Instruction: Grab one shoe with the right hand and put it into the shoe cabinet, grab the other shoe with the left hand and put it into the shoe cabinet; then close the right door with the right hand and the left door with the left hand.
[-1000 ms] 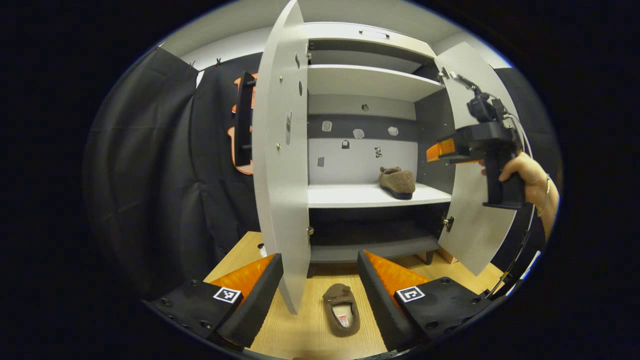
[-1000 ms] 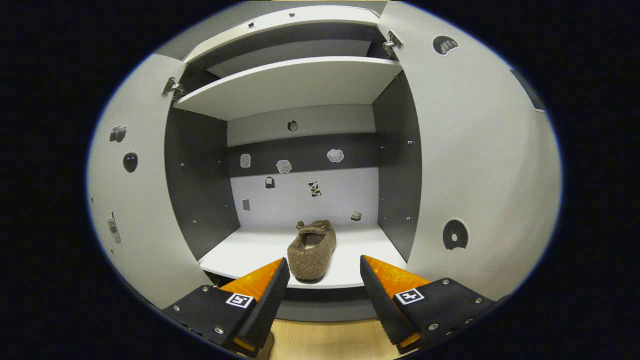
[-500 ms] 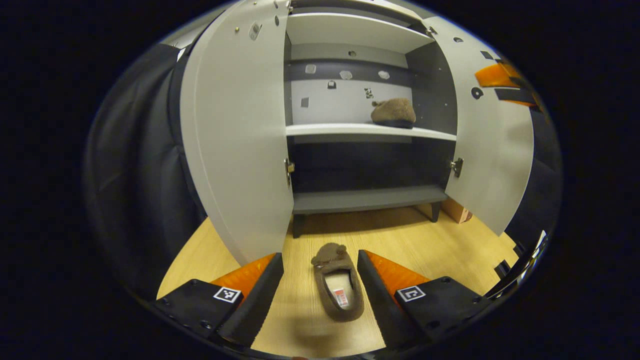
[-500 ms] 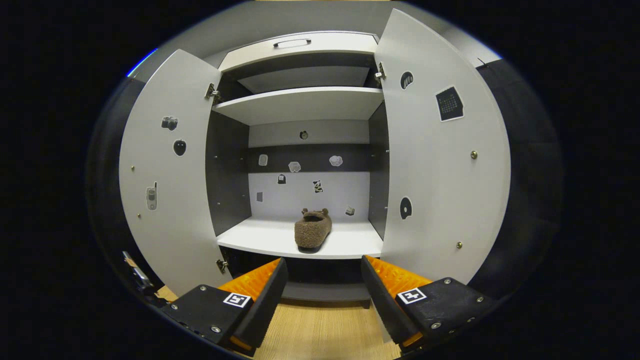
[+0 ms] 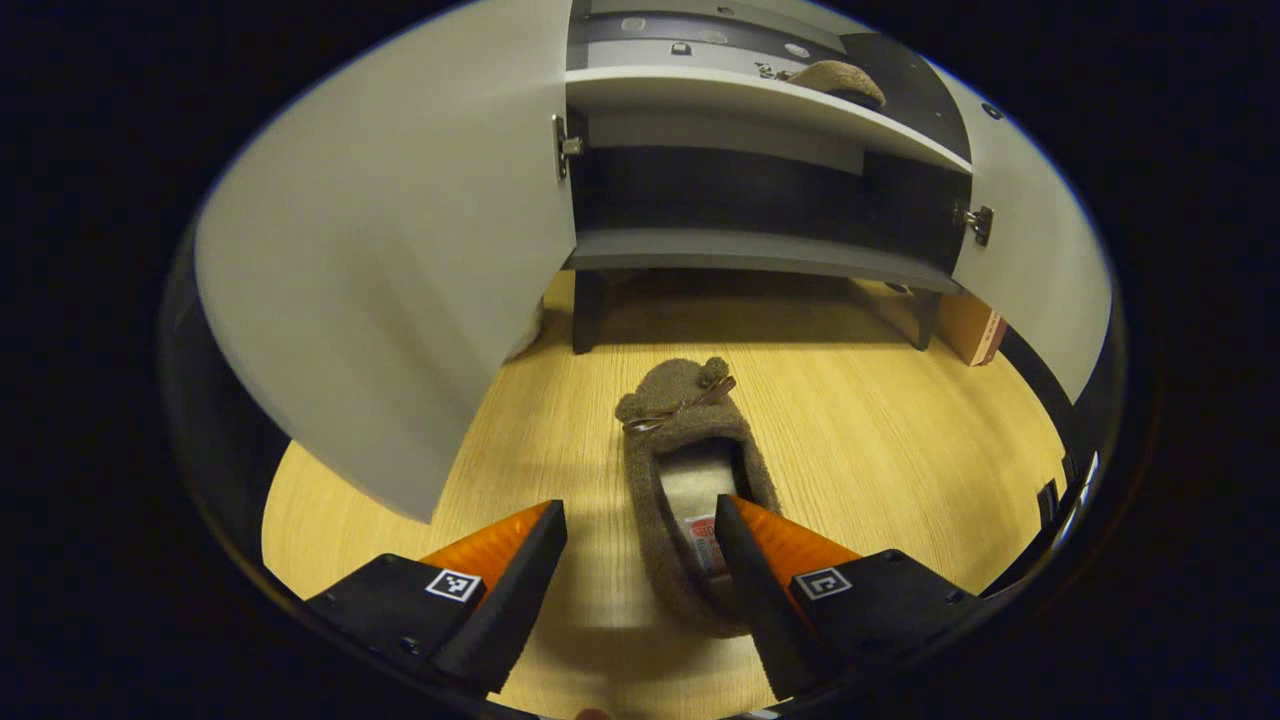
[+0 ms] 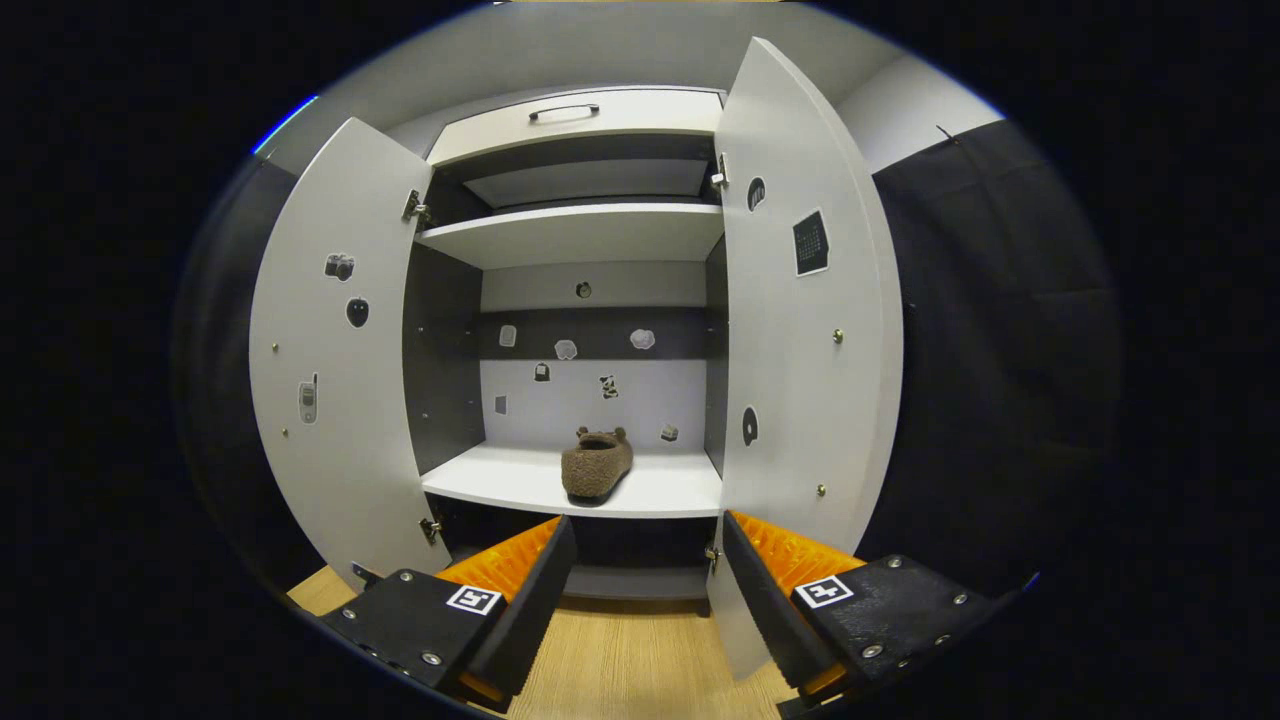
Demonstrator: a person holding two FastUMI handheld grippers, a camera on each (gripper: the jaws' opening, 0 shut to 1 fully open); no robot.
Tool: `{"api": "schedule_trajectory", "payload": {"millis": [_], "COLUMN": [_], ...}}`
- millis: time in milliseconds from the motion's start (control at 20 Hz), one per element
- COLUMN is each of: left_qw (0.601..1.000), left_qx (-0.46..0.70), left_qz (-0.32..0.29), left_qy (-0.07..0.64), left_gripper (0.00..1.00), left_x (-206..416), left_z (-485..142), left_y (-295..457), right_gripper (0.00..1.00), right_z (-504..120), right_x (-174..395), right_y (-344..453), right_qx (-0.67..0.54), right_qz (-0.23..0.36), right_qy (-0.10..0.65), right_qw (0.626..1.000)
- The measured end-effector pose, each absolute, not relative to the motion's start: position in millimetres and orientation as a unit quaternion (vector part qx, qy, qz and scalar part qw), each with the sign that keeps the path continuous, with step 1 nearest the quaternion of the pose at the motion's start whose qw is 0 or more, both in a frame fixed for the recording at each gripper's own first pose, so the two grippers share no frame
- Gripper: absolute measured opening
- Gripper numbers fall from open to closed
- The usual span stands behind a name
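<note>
On the cabinet's middle shelf [image 6: 680, 492] one shoe [image 6: 597, 464] already sits, while the other shoe [image 5: 685, 480] lies on the floor [image 5: 880, 430] beneath the wide-open, empty left hand-held gripper [image 5: 640, 540]; the right hand-held gripper [image 6: 645, 560] gapes empty, both doors unclosed.

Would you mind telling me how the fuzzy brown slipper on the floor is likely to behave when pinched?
The slipper looks fleecy and soft-walled, so it will probably squash and flop. It seems light. Its flat sole should keep it from rolling.

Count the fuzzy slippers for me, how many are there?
2. One slipper lies on the wooden floor between the left gripper's open fingers; the other slipper sits on the cabinet's middle shelf.
</note>
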State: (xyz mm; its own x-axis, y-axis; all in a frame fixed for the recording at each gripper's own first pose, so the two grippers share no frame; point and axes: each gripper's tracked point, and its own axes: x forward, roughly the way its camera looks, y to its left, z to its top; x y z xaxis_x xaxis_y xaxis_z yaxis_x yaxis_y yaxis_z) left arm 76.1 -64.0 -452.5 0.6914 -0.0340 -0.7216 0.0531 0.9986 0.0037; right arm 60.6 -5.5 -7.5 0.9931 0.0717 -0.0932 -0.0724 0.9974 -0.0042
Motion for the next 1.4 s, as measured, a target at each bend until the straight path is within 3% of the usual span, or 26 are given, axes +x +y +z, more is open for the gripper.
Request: {"api": "schedule_trajectory", "payload": {"millis": [100, 200, 350, 400, 450, 500, 550, 1000, 1400], "left_qw": [0.915, 0.909, 0.904, 0.904, 0.9, 0.896, 0.895, 0.892, 0.931], "left_qx": [0.007, -0.005, 0.023, 0.047, 0.062, 0.063, 0.059, -0.005, -0.013], "left_qz": [-0.02, -0.026, -0.046, -0.043, -0.039, -0.038, -0.043, -0.076, -0.083], "left_qy": [0.403, 0.417, 0.425, 0.423, 0.43, 0.438, 0.441, 0.446, 0.355], "left_gripper": [0.96, 0.79, 0.38, 0.4, 0.22, 0.11, 0.07, 0.07, 0.07], "left_x": [89.9, 90.5, 92.8, 94.4, 91.5, 89.3, 89.3, 77.3, 114.7], "left_z": [-451.3, -467.8, -468.4, -465.1, -465.7, -463.4, -463.1, -364.9, -211.9], "left_y": [-63.6, -66.5, -76.4, -72.6, -68.0, -67.4, -69.1, -98.4, -118.7], "right_gripper": [0.91, 0.91, 0.91, 0.91, 0.91, 0.91, 0.91, 0.9, 0.91], "right_z": [-9.2, -10.7, -13.1, -15.5, -16.5, -16.7, -17.9, -4.1, 7.3], "right_x": [57.6, 55.4, 53.4, 52.8, 53.0, 52.0, 51.2, 36.1, 17.2], "right_y": [-8.1, -8.9, -10.3, -9.7, -9.5, -8.6, -8.9, -10.9, -18.1], "right_qx": [-0.001, -0.001, 0.001, 0.003, 0.005, 0.008, 0.011, 0.03, 0.03], "right_qz": [0.036, 0.036, 0.035, 0.036, 0.038, 0.039, 0.04, 0.057, 0.062], "right_qy": [0.05, 0.053, 0.056, 0.059, 0.06, 0.061, 0.061, 0.043, 0.029], "right_qw": [0.998, 0.998, 0.998, 0.998, 0.997, 0.997, 0.997, 0.997, 0.997]}}
